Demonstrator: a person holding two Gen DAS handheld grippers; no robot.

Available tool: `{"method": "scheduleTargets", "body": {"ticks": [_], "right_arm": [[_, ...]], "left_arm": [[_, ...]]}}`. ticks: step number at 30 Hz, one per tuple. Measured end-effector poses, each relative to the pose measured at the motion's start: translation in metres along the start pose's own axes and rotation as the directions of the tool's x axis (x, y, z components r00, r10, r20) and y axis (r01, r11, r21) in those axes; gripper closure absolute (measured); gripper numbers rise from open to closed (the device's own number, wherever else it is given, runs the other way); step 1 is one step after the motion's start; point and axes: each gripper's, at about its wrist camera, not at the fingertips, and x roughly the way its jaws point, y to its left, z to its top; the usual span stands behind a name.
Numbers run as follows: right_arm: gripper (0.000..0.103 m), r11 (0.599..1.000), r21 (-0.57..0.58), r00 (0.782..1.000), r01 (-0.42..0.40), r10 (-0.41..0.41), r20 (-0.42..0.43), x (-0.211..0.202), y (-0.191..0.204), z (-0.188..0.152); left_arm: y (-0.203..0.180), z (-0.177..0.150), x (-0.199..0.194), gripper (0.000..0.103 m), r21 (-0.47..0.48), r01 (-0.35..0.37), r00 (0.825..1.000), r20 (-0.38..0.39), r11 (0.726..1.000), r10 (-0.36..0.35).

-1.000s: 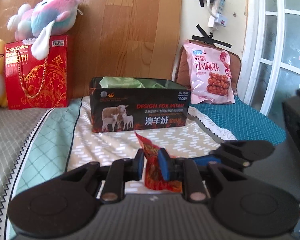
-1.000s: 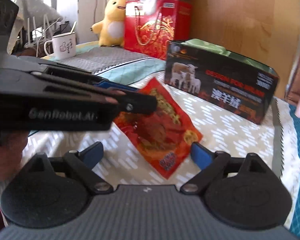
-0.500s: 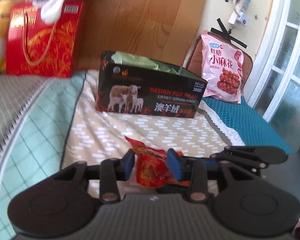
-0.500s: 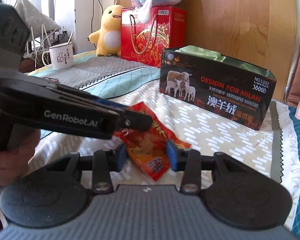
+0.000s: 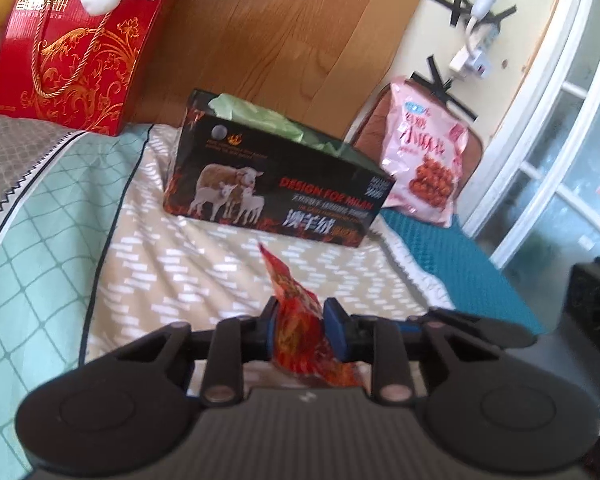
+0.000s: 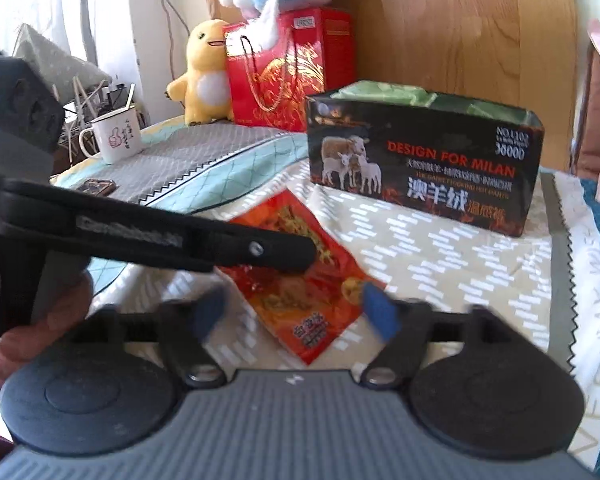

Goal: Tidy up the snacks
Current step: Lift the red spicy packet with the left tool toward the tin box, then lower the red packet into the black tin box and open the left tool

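Change since earlier frame: right gripper [image 6: 296,316], half a second ago closed around the red snack packet [image 6: 300,280], now stands spread with the packet loose between its blue pads [image 6: 380,314].
Left wrist view: left gripper [image 5: 300,330] pinches the red snack packet [image 5: 296,320], which stands upright off the bedspread [image 5: 188,264]; bare bedspread lies between it and the black box [image 5: 276,184]. A pink snack bag [image 5: 428,176] leans at the far right, beside the window frame [image 5: 540,160].
Right wrist view: left gripper [image 6: 296,254] reaches in from the left, clamped on the packet's upper part. Only this view shows the white mug [image 6: 114,138] near the bed's left edge, and the yellow plush [image 6: 204,76] beside the red gift box [image 6: 288,68].
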Motion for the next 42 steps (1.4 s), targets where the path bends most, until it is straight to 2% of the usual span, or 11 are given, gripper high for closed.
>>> {"method": "scheduleTargets", "body": {"ticks": [4, 13, 15, 17, 20, 26, 31, 35, 38, 40, 42], "right_arm": [[0.012, 0.999, -0.039, 1.000, 0.009, -0.009, -0.016, 0.002, 0.006, 0.000], [0.012, 0.999, -0.046, 1.000, 0.017, -0.018, -0.019, 0.003, 0.004, 0.001], [0.026, 0.998, -0.049, 0.999, 0.047, -0.047, -0.005, 0.002, 0.005, 0.001], [0.060, 0.997, -0.035, 0.998, 0.069, -0.068, 0.014, 0.000, 0.003, 0.000], [0.088, 0.999, 0.012, 0.998, 0.052, -0.053, 0.041, -0.005, -0.005, 0.000], [0.090, 0.990, 0.053, 0.975, 0.132, -0.139, 0.171, -0.020, -0.008, 0.007], [0.089, 0.974, 0.047, 0.945, 0.220, -0.225, 0.239, -0.028, -0.027, 0.042], [0.090, 0.957, 0.001, 0.924, 0.291, -0.281, 0.259, -0.017, -0.045, 0.076], [0.090, 0.943, -0.020, 0.923, 0.333, -0.322, 0.213, 0.006, -0.062, 0.094], [0.088, 0.926, -0.040, 0.914, 0.376, -0.363, 0.183, 0.022, -0.071, 0.098], [0.088, 0.920, -0.033, 0.912, 0.390, -0.381, 0.152, 0.029, -0.077, 0.096]], "left_arm": [[-0.001, 0.001, -0.007, 0.085, -0.012, 0.038, 0.999, 0.029, 0.999, -0.038], [-0.005, 0.007, -0.021, 0.087, -0.062, 0.129, 0.990, 0.061, 0.990, -0.126], [-0.010, 0.007, -0.024, 0.087, -0.056, 0.148, 0.987, 0.072, 0.987, -0.144], [-0.015, 0.009, -0.029, 0.087, -0.042, 0.154, 0.985, 0.085, 0.987, -0.150], [-0.019, 0.015, -0.034, 0.087, -0.031, 0.155, 0.984, 0.097, 0.987, -0.152], [-0.021, 0.037, -0.028, 0.086, -0.021, 0.188, 0.976, 0.111, 0.982, -0.185], [-0.028, 0.080, -0.010, 0.086, 0.032, 0.221, 0.965, 0.139, 0.975, -0.223], [-0.029, 0.115, 0.023, 0.086, 0.050, 0.173, 0.973, 0.145, 0.984, -0.178], [-0.025, 0.135, 0.054, 0.086, 0.044, 0.110, 0.985, 0.132, 0.993, -0.115], [-0.017, 0.144, 0.079, 0.082, 0.070, 0.002, 0.992, 0.124, 0.998, -0.011], [-0.015, 0.145, 0.100, 0.081, 0.100, -0.138, 0.988, 0.089, 0.985, 0.129]]}}
